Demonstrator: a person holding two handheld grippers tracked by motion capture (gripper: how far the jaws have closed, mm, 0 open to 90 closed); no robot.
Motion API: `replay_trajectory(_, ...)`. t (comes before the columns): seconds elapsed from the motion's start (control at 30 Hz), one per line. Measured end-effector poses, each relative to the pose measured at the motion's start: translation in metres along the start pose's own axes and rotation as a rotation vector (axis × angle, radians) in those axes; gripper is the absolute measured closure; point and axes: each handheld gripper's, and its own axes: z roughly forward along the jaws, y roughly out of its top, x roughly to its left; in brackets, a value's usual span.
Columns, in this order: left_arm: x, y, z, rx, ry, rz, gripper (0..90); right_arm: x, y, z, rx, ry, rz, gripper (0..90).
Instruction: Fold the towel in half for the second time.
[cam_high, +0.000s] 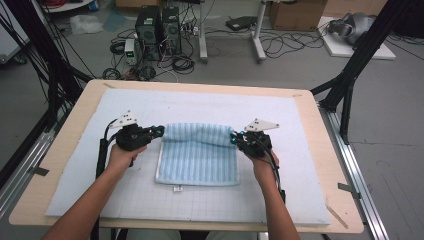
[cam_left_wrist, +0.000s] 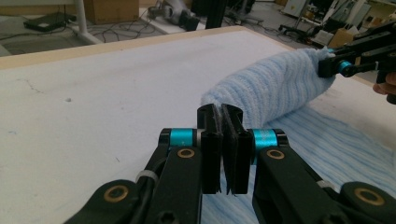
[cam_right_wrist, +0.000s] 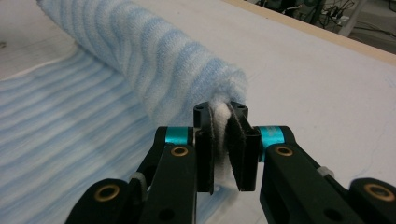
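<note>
Left gripper (cam_high: 159, 131) and right gripper (cam_high: 234, 138) each pinch a far corner of the striped blue towel (cam_high: 199, 159), lifted over its near half, which lies flat on the white mat (cam_high: 280, 165). Likely faults: thin corner slipping from either pinch; uneven travel skewing the fold.

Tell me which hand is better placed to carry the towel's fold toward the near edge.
Neither alone: left gripper and right gripper each pinch a far corner of the towel, lifted level. Both should likely move together.
</note>
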Motion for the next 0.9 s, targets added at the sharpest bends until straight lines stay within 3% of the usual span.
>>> replay_trajectory(0.33,-0.030,-0.030,-0.023,0.025,-0.023,0.011,85.8,0.029,-0.037,-0.023,0.000,0.004,0.010,81.9)
replay_trajectory(0.63,-0.054,-0.049,-0.044,0.066,-0.049,0.044,84.7,0.055,-0.055,-0.046,0.008,0.005,-0.008,80.9)
replay_trajectory(0.67,-0.056,-0.051,-0.046,0.070,-0.051,0.037,81.8,0.057,-0.056,-0.047,0.013,0.001,-0.012,78.9)
replay_trajectory(0.73,-0.057,-0.052,-0.048,0.073,-0.026,-0.020,58.7,0.060,-0.060,-0.052,0.015,0.007,-0.002,69.4)
replay_trajectory(0.77,-0.055,-0.050,-0.050,0.065,-0.025,-0.042,52.6,0.061,-0.061,-0.055,0.002,0.005,0.015,68.1)
replay_trajectory(0.9,-0.053,-0.044,-0.053,0.019,-0.009,-0.050,53.3,0.062,-0.055,-0.070,-0.085,0.006,0.059,65.6)
